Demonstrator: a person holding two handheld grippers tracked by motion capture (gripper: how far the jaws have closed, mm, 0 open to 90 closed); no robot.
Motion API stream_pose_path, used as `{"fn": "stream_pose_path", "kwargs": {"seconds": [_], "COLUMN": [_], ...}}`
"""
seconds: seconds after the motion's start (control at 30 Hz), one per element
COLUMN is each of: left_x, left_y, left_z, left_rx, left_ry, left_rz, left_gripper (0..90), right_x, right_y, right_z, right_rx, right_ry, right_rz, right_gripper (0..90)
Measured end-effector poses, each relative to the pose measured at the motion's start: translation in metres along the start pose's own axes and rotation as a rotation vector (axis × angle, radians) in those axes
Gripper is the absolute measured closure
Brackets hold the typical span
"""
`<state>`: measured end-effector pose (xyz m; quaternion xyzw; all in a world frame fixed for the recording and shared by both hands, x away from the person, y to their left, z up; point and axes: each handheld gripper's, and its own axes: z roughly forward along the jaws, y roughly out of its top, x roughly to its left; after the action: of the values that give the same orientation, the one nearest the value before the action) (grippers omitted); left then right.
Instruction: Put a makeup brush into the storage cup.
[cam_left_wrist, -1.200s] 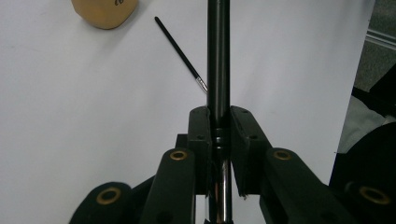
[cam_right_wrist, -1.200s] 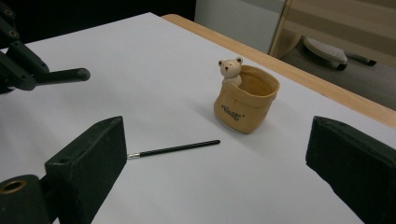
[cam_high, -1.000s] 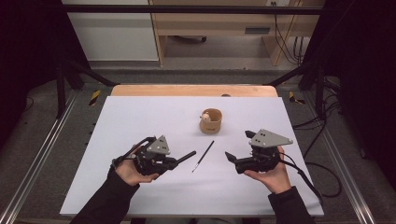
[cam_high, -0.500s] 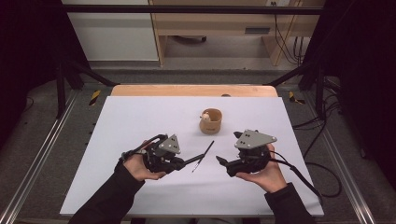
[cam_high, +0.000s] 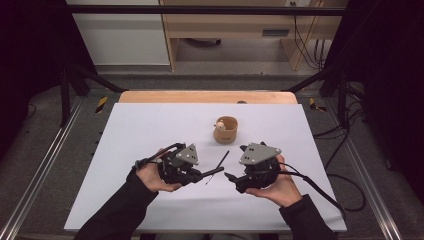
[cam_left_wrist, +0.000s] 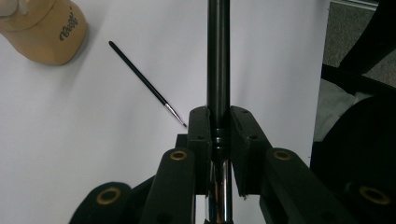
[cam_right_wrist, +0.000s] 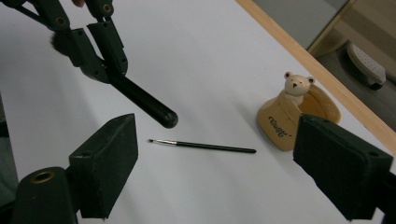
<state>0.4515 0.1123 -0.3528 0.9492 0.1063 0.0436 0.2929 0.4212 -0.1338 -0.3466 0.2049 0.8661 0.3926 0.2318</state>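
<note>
Left gripper has its fingers clamped on a thick black brush handle, which sticks out forward over the white counter; in the right gripper view the same handle ends in a rounded butt aimed toward the right gripper. Likely step: a handover or a two-handed hold of that handle, with the left hand presenting the free end. Between the two grippers a thin paintbrush lies flat on the counter, untouched, tip toward the person. Farther back sits a tan bear-shaped holder, upright, apart from both. Right gripper has fingers standing wide with nothing between them; they have just been closing a little, pads pressing on nothing. Next move probably calls for lining those fingers up around the handle's free end, then closing squarely so it doesn't roll or twist. Hard to tell: the bristle end of the held brush is hidden behind the left hand, with just a fuzzy dark tuft at the top left of the right gripper view. The holder's inside is hard to make out, and its lettering is too small to read.
</note>
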Motion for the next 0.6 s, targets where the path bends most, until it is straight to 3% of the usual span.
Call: {"fn": "stream_pose_path", "kwargs": {"seconds": [0.6], "left_x": [-0.006], "left_y": [0.008], "left_z": [0.012], "left_rx": [0.041], "left_ry": [-0.023], "left_rz": [0.033], "left_gripper": [78.7], "right_x": [0.012], "right_y": [0.003], "right_z": [0.009], "right_rx": [0.084], "right_ry": [0.06], "right_rz": [-0.107], "right_gripper": [26.0]}}
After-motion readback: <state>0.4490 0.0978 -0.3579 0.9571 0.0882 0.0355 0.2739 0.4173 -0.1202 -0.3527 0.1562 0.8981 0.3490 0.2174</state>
